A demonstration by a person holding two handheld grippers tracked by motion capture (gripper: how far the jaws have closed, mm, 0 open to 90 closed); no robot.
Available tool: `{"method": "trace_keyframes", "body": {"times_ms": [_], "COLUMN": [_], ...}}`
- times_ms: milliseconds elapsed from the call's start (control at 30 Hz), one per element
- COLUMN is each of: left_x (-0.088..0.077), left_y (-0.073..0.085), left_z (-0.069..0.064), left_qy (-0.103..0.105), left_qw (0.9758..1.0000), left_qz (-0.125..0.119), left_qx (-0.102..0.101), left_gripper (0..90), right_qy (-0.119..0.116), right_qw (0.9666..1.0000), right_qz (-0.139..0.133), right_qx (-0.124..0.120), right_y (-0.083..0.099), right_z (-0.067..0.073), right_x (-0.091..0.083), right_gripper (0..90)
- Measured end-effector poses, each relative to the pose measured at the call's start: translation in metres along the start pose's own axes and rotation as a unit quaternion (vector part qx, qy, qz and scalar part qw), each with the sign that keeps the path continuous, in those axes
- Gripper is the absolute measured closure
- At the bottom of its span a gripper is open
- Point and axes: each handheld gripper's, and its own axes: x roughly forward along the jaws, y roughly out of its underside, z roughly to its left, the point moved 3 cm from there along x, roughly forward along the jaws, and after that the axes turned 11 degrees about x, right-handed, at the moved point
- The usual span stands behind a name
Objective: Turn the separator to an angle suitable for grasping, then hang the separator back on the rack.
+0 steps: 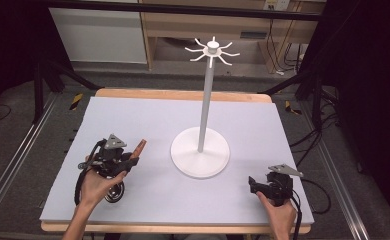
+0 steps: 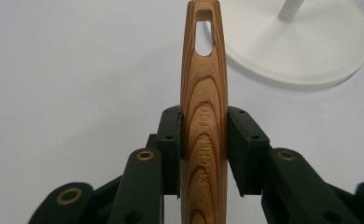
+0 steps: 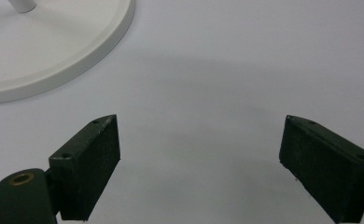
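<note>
left hand-held gripper (image 2: 203, 140) clamped on a wooden spoon handle (image 2: 203, 93), right hand-held gripper (image 3: 199, 154) wide open over the counter (image 1: 148, 115), white stand (image 1: 200, 152) between them

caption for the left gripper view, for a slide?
Left gripper shut on a wooden utensil handle, hanging slot facing the white stand base.

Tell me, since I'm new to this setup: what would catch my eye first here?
The tall white stand with hooked arms on its round base, mid-table. Then the brown wooden utensil handle with a slotted hole, clamped in the left gripper and pointing toward the stand. The right gripper sits open over bare table.
</note>
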Motion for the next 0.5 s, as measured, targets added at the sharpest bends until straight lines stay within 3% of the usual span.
{"method": "trace_keyframes", "body": {"times_ms": [167,300,500], "left_x": [-0.021,-0.033,-0.045], "left_y": [-0.008,-0.016,-0.027], "left_z": [-0.002,-0.003,-0.005], "left_qy": [-0.008,-0.01,-0.018], "left_qw": [0.9983,0.9949,0.9899], "left_qz": [-0.058,-0.1,-0.141], "left_qx": [-0.001,-0.006,-0.004], "left_gripper": [67.2,67.2,67.2], "right_qy": [-0.001,0.001,0.002], "right_qw": [1.0,1.0,0.9999], "right_qz": [-0.003,-0.007,-0.012], "right_qx": [0.002,0.002,0.001], "right_y": [0.0,-0.001,-0.001], "right_z": [0.0,0.0,-0.001], "right_x": [-0.001,-0.002,-0.003], "right_gripper": [12.5,12.5,12.5]}}
